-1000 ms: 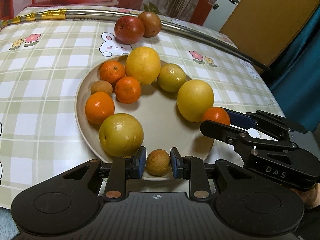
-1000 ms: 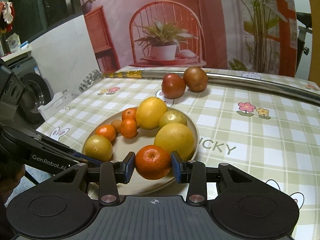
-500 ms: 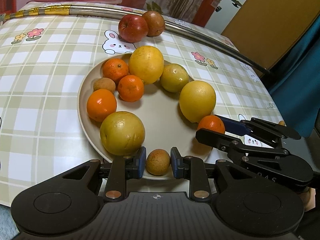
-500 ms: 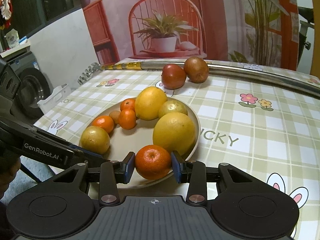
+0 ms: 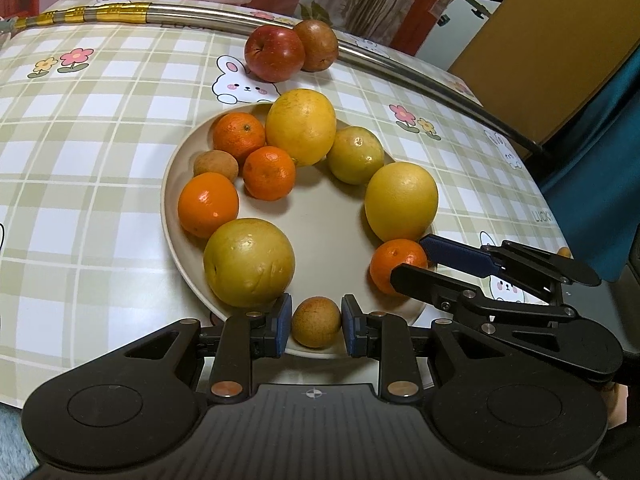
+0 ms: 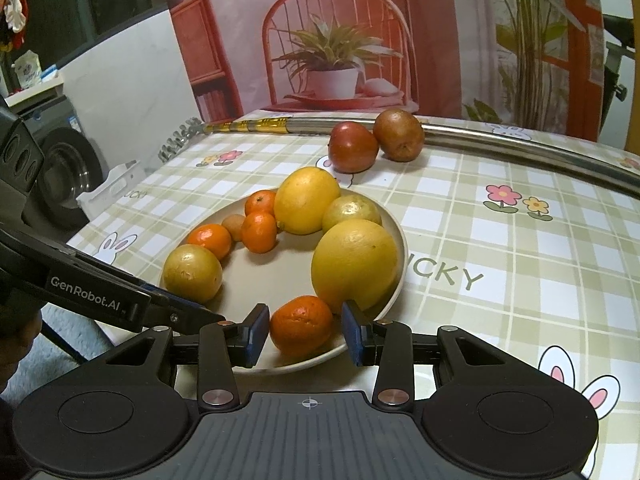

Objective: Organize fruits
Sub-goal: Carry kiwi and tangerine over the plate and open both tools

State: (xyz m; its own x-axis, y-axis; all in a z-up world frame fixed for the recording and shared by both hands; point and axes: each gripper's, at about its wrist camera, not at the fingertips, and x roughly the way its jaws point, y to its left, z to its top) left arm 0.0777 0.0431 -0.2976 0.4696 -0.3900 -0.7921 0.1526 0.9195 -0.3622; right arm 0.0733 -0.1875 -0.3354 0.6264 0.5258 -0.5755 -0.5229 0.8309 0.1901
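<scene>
- Small brown fruit sits at the near edge of the plate, between the pads of the left tool. Both pads look to be touching it, so I read it as gripped. It is low over the plate or just resting on it.
- Tangerine is on the near right of the plate, between the fingers of the right tool. The tool is narrowly parted with a sliver of gap at the right pad, so I can't tell if it is clamped or let go.
- The fruits on the plate form a ring along the rim with the centre bare. These two fill the near gap between the big yellow-green fruit and the big yellow one.
- Both tools come in low from the near side, probably to avoid knocking the neighbouring fruits.
- Red apple and a brown fruit are off the plate on the far table, against the metal rod. Likely next.
</scene>
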